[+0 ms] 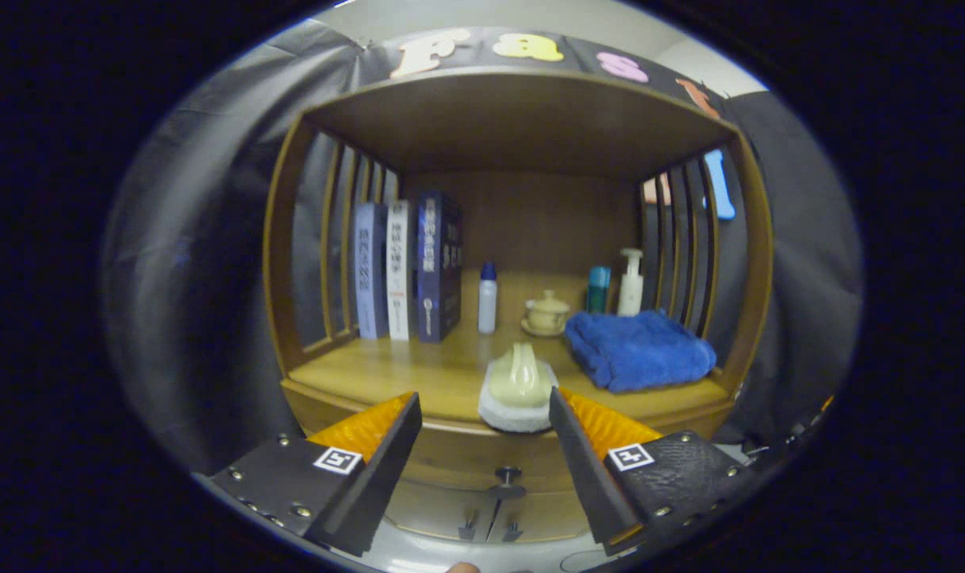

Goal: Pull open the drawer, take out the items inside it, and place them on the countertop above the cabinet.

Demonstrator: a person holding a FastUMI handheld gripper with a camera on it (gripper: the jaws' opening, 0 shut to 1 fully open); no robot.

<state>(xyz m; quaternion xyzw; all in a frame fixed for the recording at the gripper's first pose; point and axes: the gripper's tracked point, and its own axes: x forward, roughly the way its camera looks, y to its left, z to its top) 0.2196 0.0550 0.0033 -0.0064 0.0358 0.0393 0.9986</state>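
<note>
A cream, pitcher-like ceramic piece [521, 376] rests on a white round pad [514, 414] at the front edge of the wooden countertop [387, 378]. My gripper [486, 398] is open. The piece sits between its fingertips, close to the right one, and neither finger presses on it. Below the countertop edge runs the drawer front [451, 461] with a small dark knob [508, 477]. The front looks flush with the cabinet.
On the countertop stand three books [407, 270] at the back left, a white bottle with a blue cap [487, 301], a lidded teacup on a saucer [546, 313], a teal bottle [599, 288] and a pump bottle [630, 282]. A folded blue towel [638, 350] lies right. Two lower door handles [490, 527] sit below the knob.
</note>
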